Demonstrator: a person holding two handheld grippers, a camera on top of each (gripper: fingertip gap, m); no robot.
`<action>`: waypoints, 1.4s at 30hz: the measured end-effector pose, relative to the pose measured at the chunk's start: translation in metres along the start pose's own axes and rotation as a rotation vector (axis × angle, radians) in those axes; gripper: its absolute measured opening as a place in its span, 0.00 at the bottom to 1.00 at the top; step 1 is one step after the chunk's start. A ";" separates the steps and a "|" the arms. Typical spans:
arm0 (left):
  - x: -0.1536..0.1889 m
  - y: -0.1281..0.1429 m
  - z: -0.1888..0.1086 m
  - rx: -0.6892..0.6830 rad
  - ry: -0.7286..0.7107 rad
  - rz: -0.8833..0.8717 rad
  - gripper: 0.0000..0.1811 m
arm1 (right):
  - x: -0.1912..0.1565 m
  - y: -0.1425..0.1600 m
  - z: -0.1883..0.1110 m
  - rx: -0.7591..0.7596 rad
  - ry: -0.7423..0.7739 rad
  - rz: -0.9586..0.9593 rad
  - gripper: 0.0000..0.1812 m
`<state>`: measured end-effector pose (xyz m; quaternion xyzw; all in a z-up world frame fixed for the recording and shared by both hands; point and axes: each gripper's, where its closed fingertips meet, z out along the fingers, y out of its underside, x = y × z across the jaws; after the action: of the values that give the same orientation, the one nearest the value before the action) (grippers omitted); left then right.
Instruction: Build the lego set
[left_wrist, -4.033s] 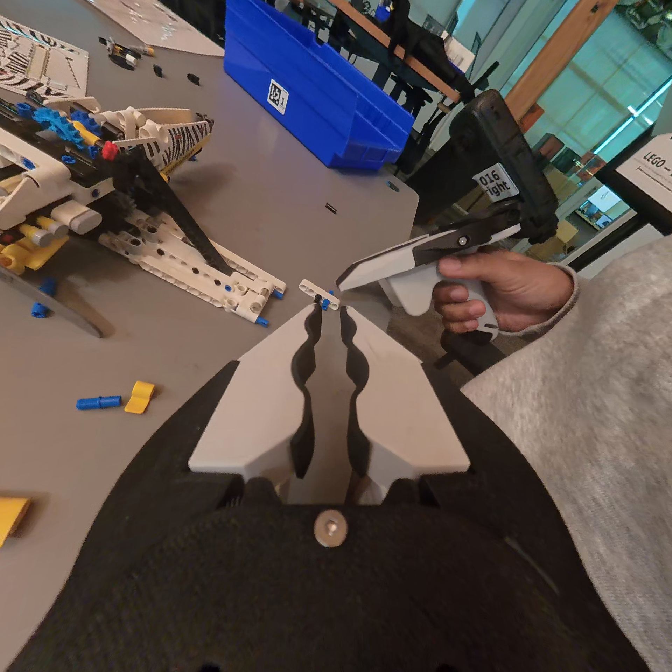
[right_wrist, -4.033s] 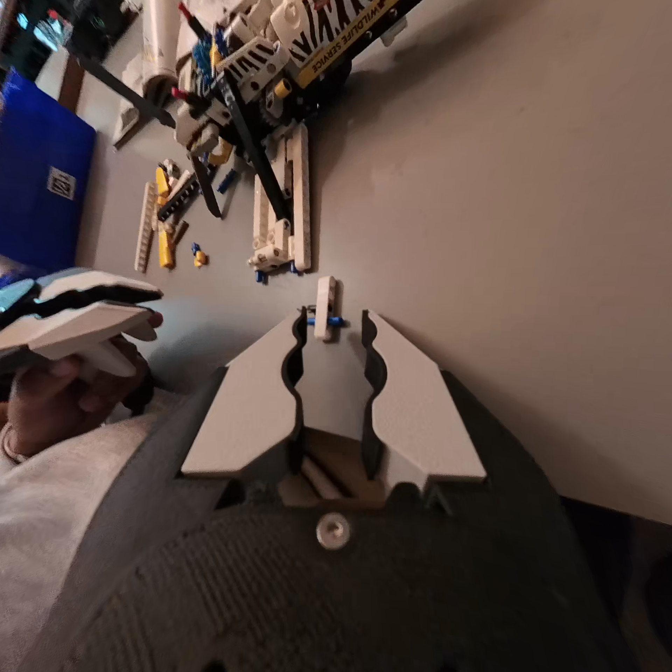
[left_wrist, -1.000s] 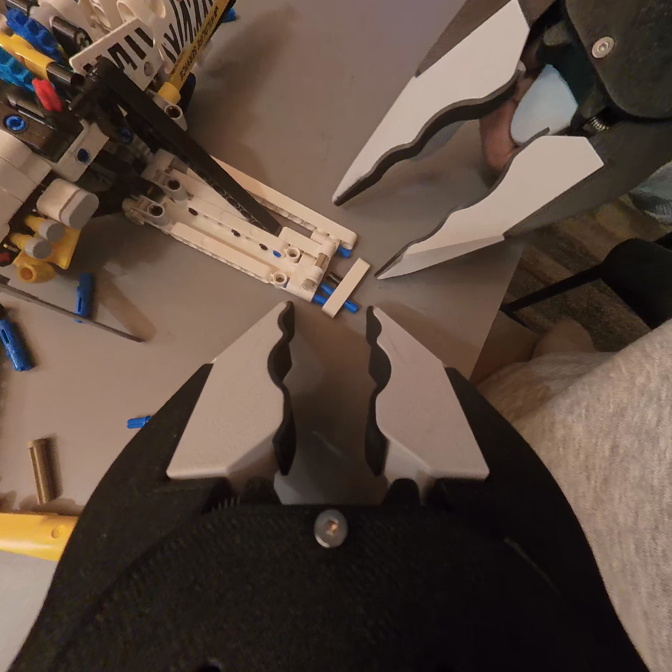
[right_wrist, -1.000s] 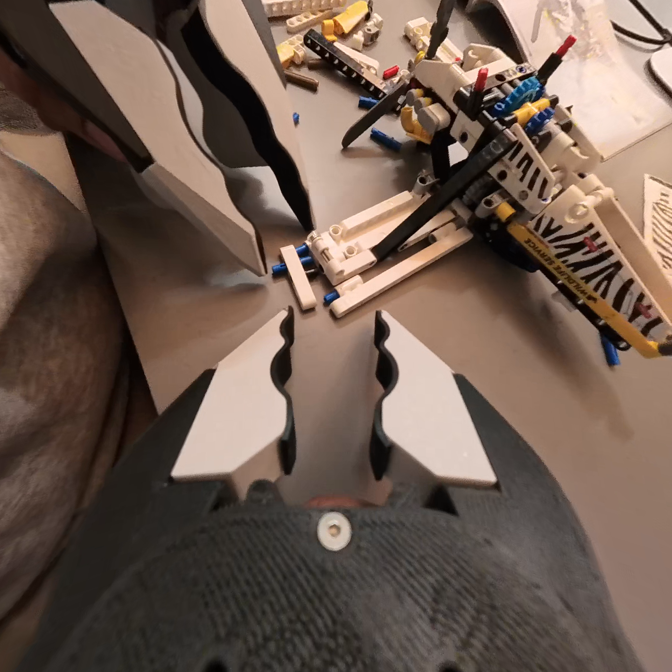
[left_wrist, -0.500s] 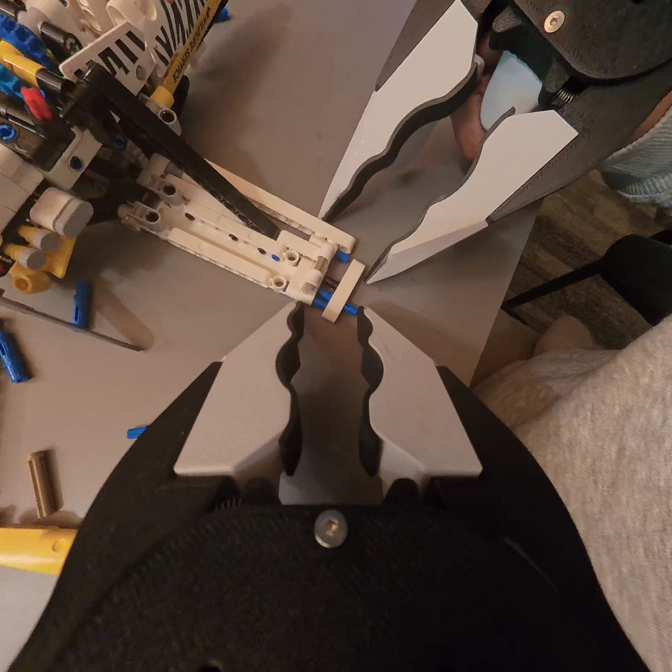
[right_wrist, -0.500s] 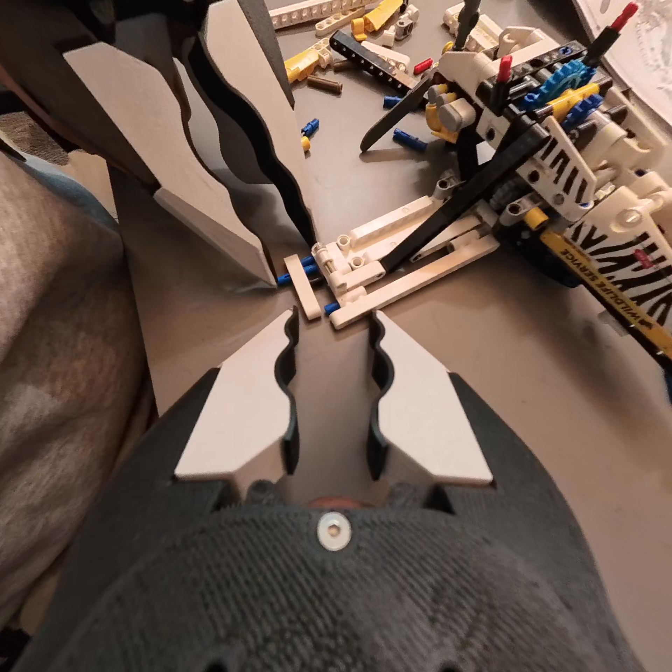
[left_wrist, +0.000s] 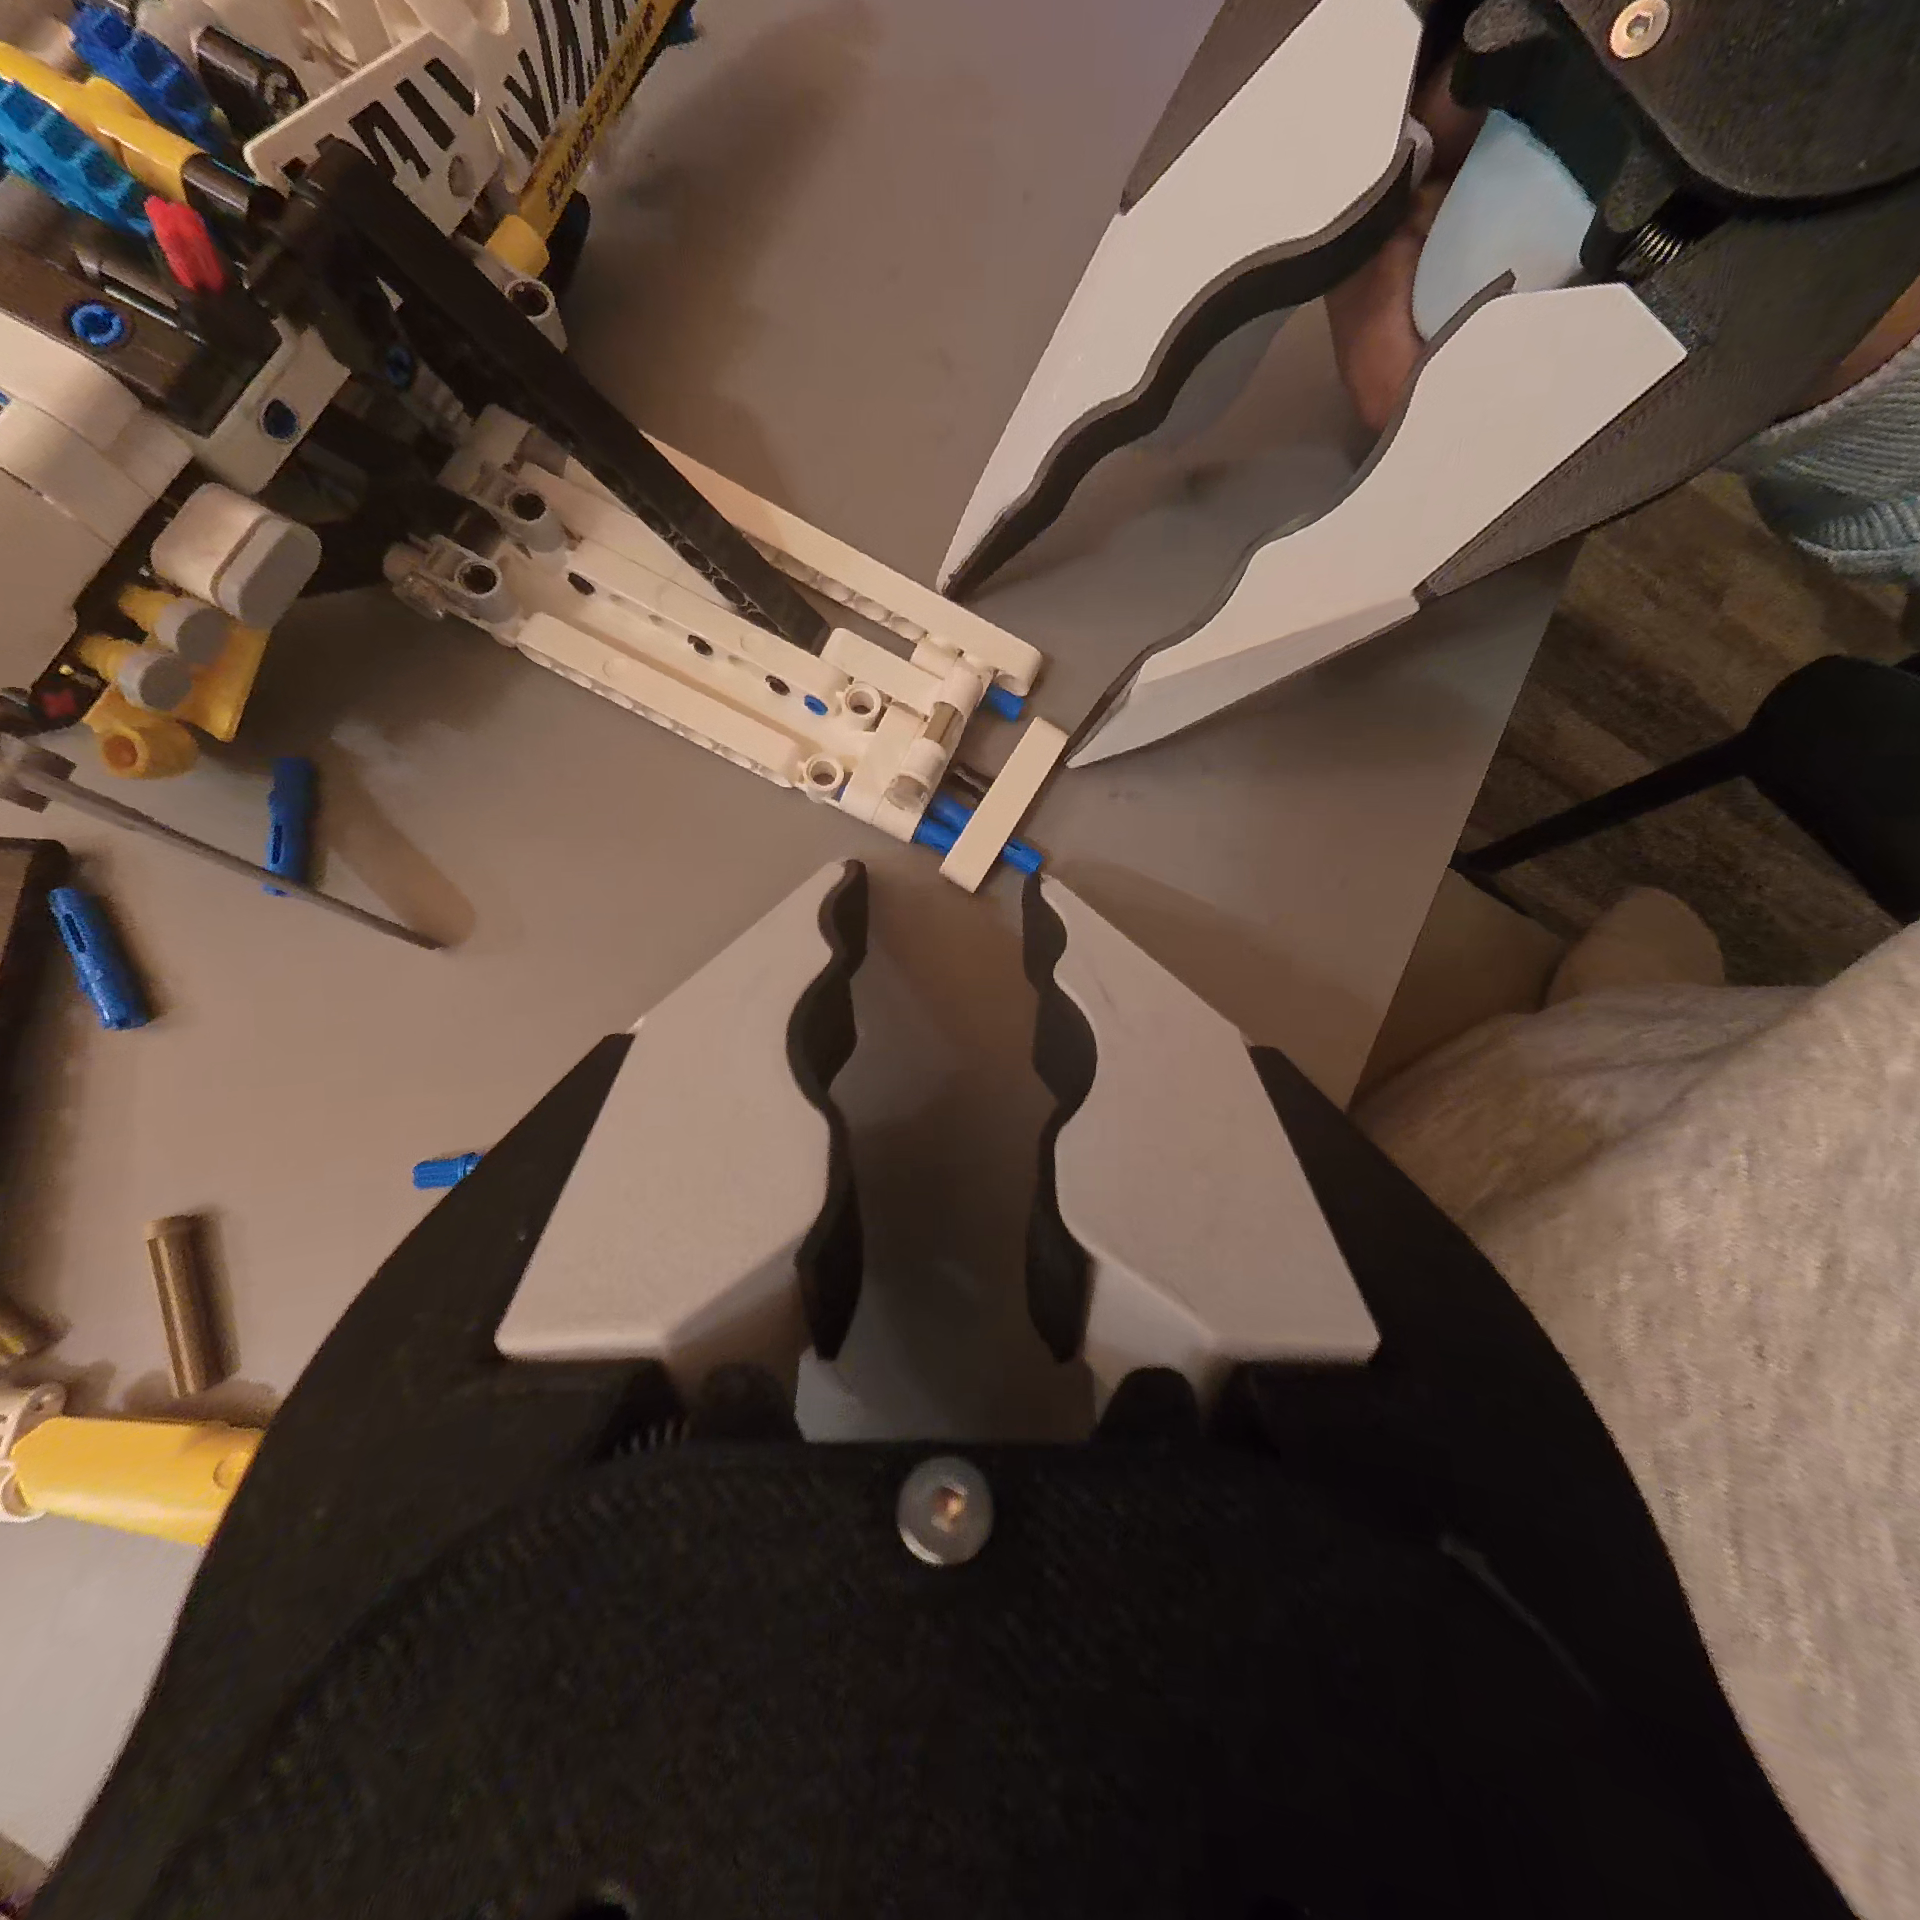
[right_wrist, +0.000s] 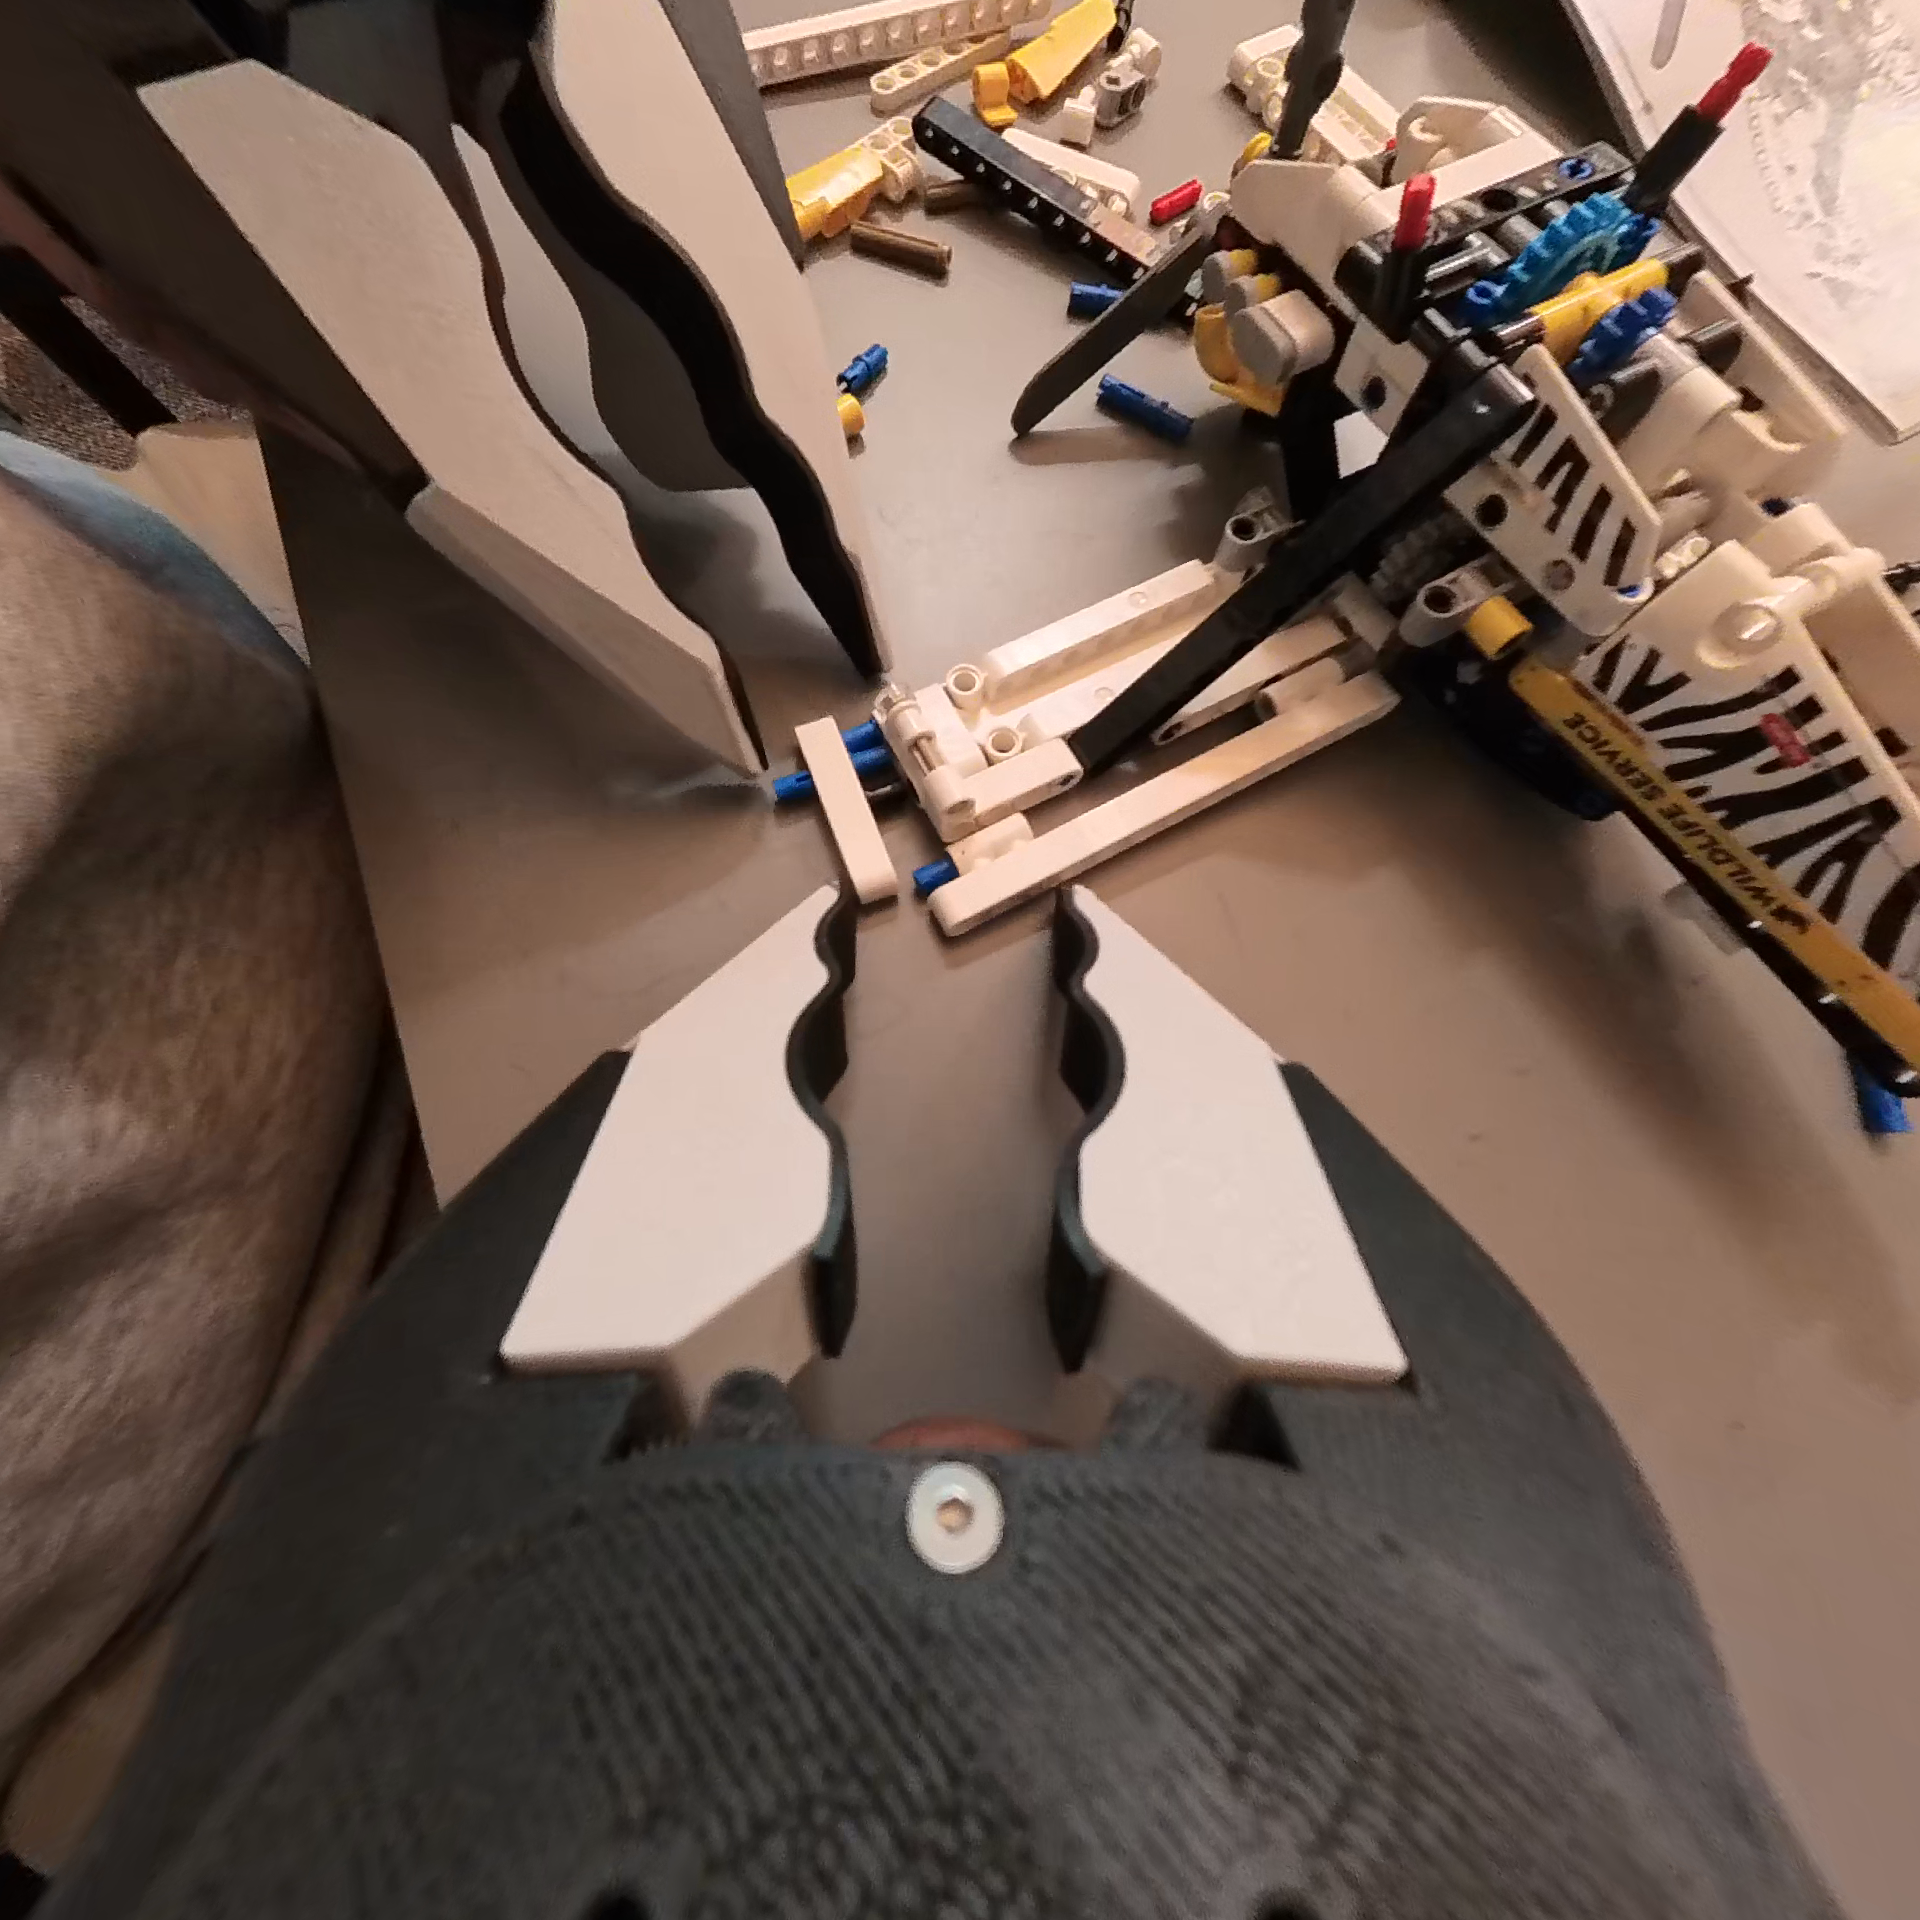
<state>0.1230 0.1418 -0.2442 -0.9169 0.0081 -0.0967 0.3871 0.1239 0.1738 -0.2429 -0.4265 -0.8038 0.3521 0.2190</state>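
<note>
Tabletop (left_wrist: 1195, 883): both tongs (left_wrist: 940, 883) (right_wrist: 951, 904) low, parted.

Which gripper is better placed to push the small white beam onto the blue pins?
Probably the left gripper: its open tips sit just behind the beam, opposite the model. The right gripper approaches from the beam's end.

The only lettering stands on a yellow strip (right_wrist: 1704, 862) along the zebra-striped white panel of the brick model (right_wrist: 1558, 499). In the left wrist view it shows again, partly hidden.
</note>
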 end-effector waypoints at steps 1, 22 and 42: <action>0.000 0.000 0.000 0.002 -0.001 -0.001 0.15 | 0.000 0.000 0.000 0.000 0.000 0.000 0.21; -0.003 -0.002 0.003 -0.009 -0.060 0.093 0.09 | -0.004 -0.002 0.003 -0.001 -0.034 -0.006 0.21; -0.003 0.000 0.002 -0.010 -0.055 0.078 0.11 | 0.001 -0.002 0.003 -0.003 -0.030 0.013 0.22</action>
<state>0.1205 0.1433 -0.2456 -0.9201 0.0336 -0.0561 0.3862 0.1208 0.1725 -0.2434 -0.4266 -0.8048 0.3587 0.2042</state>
